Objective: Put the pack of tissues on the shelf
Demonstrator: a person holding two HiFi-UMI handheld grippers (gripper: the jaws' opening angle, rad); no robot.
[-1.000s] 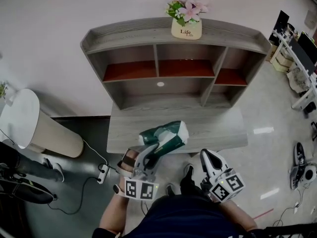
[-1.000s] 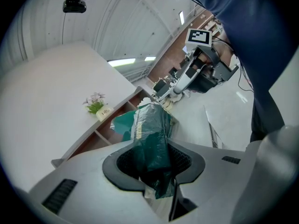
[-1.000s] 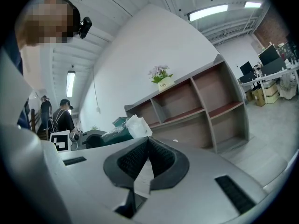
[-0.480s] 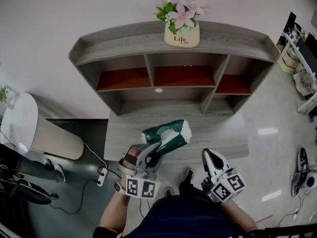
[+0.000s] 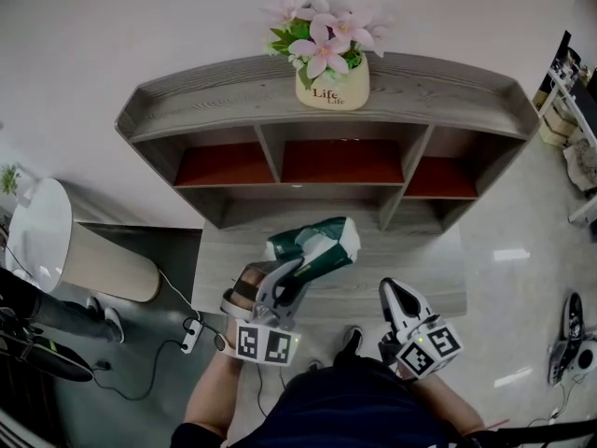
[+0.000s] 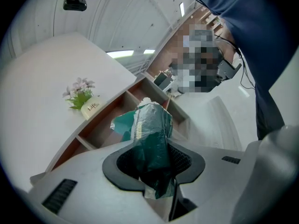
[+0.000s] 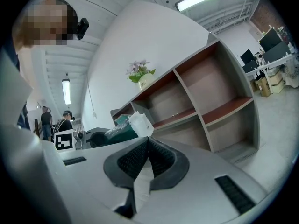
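Clamping the green plastic pack of tissues (image 5: 315, 246) endwise, the left gripper (image 5: 287, 276) presents it to the grey wooden shelf (image 5: 187, 101); right gripper (image 5: 395, 295) pinched together, empty.

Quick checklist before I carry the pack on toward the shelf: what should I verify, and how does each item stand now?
1. Left gripper clamped on the pack of tissues: ok.
2. Right gripper shut, empty, apart from the pack: ok.
3. Shelf middle compartment bare: ok.
4. Flower pot on the top board, not in front of the openings: ok.
5. Pack fits a compartment: cannot tell.
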